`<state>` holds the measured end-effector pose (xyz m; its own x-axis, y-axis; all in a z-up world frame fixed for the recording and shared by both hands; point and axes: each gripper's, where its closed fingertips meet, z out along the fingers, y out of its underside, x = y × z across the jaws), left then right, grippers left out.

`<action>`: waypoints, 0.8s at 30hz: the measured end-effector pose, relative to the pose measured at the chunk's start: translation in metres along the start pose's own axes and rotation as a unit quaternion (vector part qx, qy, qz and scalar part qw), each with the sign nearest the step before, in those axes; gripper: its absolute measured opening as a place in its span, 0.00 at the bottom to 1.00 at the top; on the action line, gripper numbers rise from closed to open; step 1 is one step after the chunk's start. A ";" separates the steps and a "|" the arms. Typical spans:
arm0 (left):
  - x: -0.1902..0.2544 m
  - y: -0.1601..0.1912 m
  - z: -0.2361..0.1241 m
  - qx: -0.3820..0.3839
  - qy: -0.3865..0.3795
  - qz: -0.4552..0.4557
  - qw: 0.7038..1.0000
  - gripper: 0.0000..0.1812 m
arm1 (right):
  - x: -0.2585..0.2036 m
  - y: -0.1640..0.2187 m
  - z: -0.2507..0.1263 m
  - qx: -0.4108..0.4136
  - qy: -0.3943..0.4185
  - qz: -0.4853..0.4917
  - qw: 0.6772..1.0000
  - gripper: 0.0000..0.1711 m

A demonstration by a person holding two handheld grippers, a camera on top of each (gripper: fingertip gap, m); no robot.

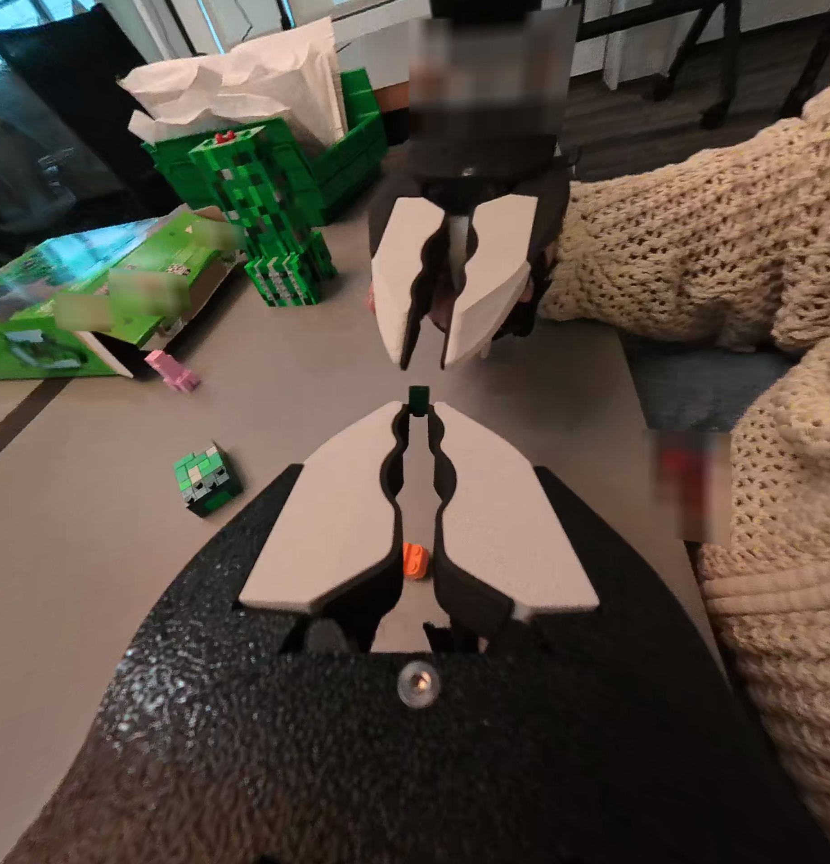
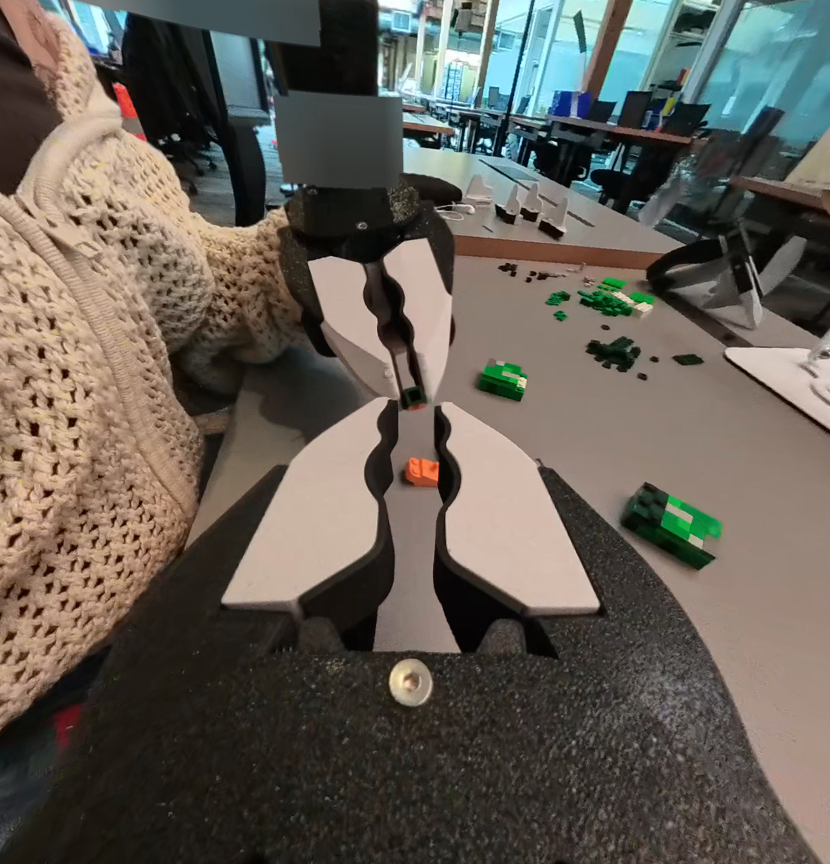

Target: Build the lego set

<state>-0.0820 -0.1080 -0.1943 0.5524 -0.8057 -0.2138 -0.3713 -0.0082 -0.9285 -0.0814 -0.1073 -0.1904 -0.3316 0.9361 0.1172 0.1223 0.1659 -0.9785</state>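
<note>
My left gripper (image 1: pixel 420 411) is shut on a small dark green brick (image 1: pixel 420 399) and holds it above the grey table. It also shows in the right wrist view (image 2: pixel 413 395), pointing down at me with the brick (image 2: pixel 414 397) at its tips. My right gripper (image 2: pixel 416 407) is open and empty, tip to tip with the left one, just short of the brick. In the left wrist view the right gripper (image 1: pixel 424 367) faces mine with a narrow gap between its fingers. A small orange piece (image 1: pixel 414 565) (image 2: pixel 422 472) lies on the table below both.
A tall green block figure (image 1: pixel 263 210), an open set box (image 1: pixel 76 304), a pink piece (image 1: pixel 174 369) and a small green cube (image 1: pixel 207 477) are at the left. Green sub-assemblies (image 2: pixel 501 381) (image 2: pixel 670 526) and loose brick piles (image 2: pixel 609 299) lie at the right. A knit sleeve (image 2: pixel 99 327) is close by. Both grippers' tips are close together, under 4 cm apart. The small orange piece (image 1: pixel 414 565) lies around 9 cm away from my left fingertips.
</note>
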 end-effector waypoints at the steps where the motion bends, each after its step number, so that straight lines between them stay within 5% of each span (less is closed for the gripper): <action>1: 0.002 0.000 0.001 0.001 0.005 0.004 1.000 0.04 | -0.002 0.001 0.002 -0.004 -0.004 -0.009 1.000 0.08; 18: 0.005 0.008 -0.003 -0.012 0.021 0.000 1.000 0.05 | -0.007 0.013 0.021 -0.042 -0.032 -0.033 0.998 0.04; 21: -0.027 0.037 -0.020 -0.108 -0.081 0.064 0.989 0.23 | 0.005 0.021 0.024 -0.062 -0.016 -0.030 0.998 0.04; 24: -0.039 0.076 -0.035 -0.194 -0.088 0.052 0.976 0.28 | 0.013 0.034 0.029 -0.083 -0.022 -0.022 0.996 0.04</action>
<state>-0.1580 -0.0977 -0.2458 0.6026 -0.7009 -0.3816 -0.6684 -0.1821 -0.7212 -0.1087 -0.0980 -0.2270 -0.3806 0.9129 0.1477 0.2588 0.2584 -0.9307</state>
